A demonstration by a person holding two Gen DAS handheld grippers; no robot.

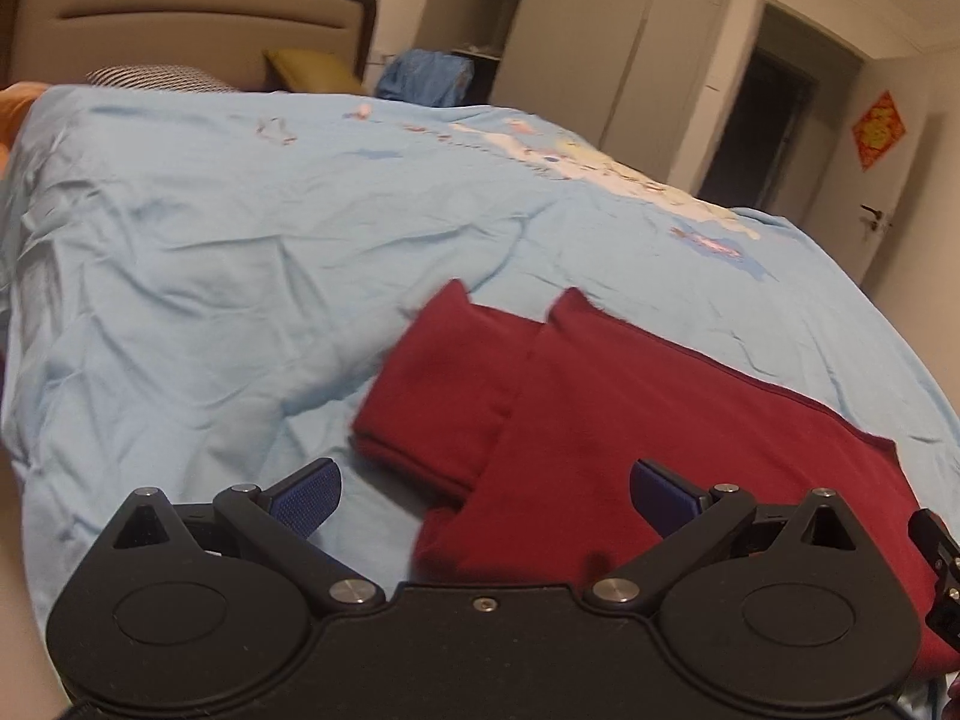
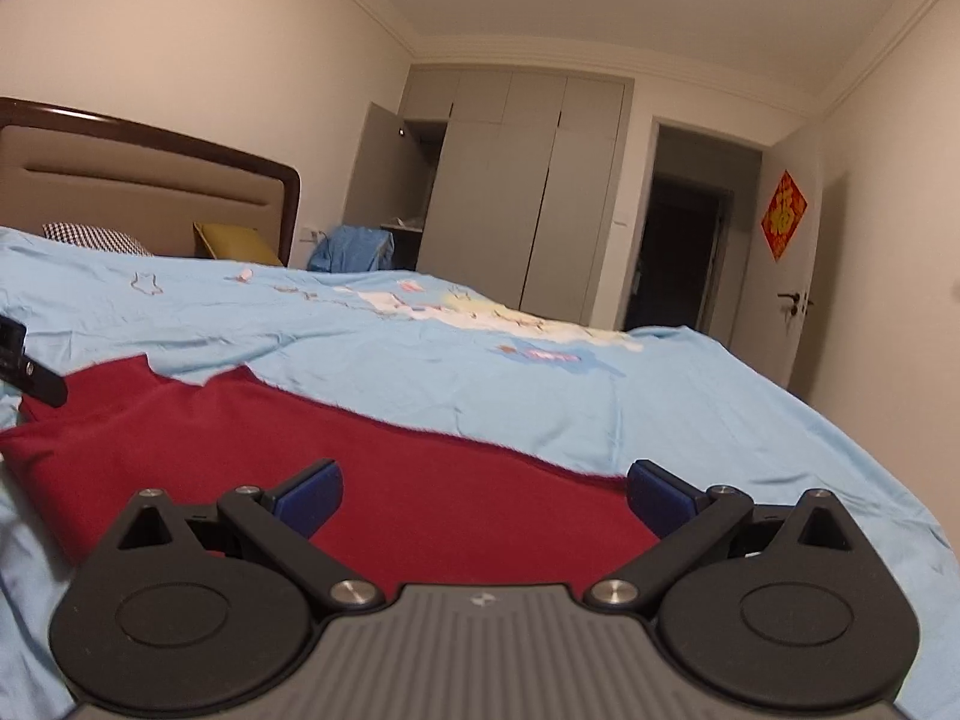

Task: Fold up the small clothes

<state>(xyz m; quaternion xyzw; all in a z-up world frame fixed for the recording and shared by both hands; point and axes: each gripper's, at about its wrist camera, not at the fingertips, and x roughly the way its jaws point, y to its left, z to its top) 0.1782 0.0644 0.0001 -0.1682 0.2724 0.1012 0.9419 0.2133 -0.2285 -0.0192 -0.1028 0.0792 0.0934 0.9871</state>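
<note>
Red garment [image 1: 630, 420] beneath both spread tongs [image 1: 485, 495].

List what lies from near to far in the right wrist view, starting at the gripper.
right gripper, open → dark red garment spread flat → light blue bedcover with cartoon print → checked pillow and yellow pillow → headboard → grey wardrobe and dark doorway.
</note>
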